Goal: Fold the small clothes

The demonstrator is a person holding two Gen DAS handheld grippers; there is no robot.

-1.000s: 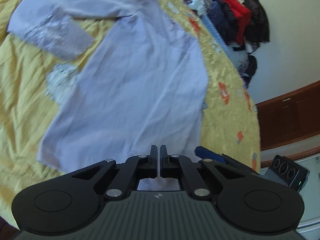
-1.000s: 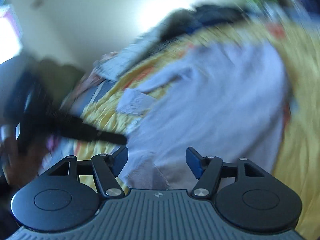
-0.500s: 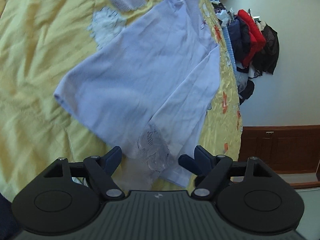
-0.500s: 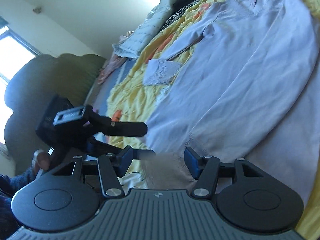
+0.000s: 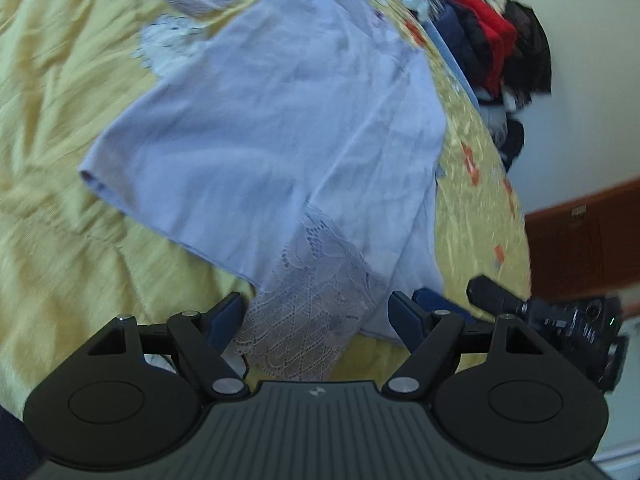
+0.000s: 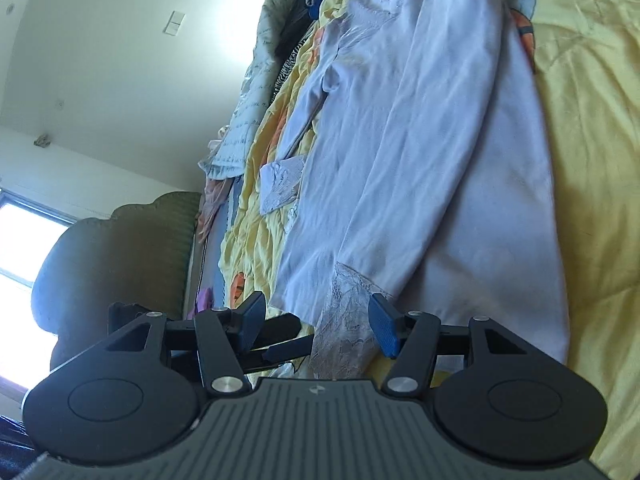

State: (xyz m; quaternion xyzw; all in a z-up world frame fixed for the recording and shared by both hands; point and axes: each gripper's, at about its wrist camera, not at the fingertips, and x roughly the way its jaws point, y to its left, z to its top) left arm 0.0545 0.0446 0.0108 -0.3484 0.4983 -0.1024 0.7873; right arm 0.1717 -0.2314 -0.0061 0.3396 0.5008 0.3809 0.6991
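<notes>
- The pale lilac top lies spread flat on the yellow bedspread, most likely so its edges can be picked up and turned over cleanly. In the left wrist view its body runs from the middle up toward 12 o'clock.
- One sleeve is already laid down over the body, so its lace cuff ends at the near hem, at 6 o'clock in that view. The other sleeve stretches out toward 11 o'clock, with its cuff lying on the bedspread at about 10 o'clock in the right wrist view.
- The left gripper has its jaws spread wide. They opened from fully closed within the last second and now stand either side of the lace cuff without pressing it, so the sleeve looks freshly let go.
- The right gripper has its jaws about half open, having narrowed a little and then steadied. The same cuff lies between them, but the blue pads do not visibly pinch it.
- The left gripper's black fingers also show at 8 o'clock in the right wrist view, so both tools sit close together at the hem.
- A pile of other clothes waits at 2 o'clock, well apart from the top.
</notes>
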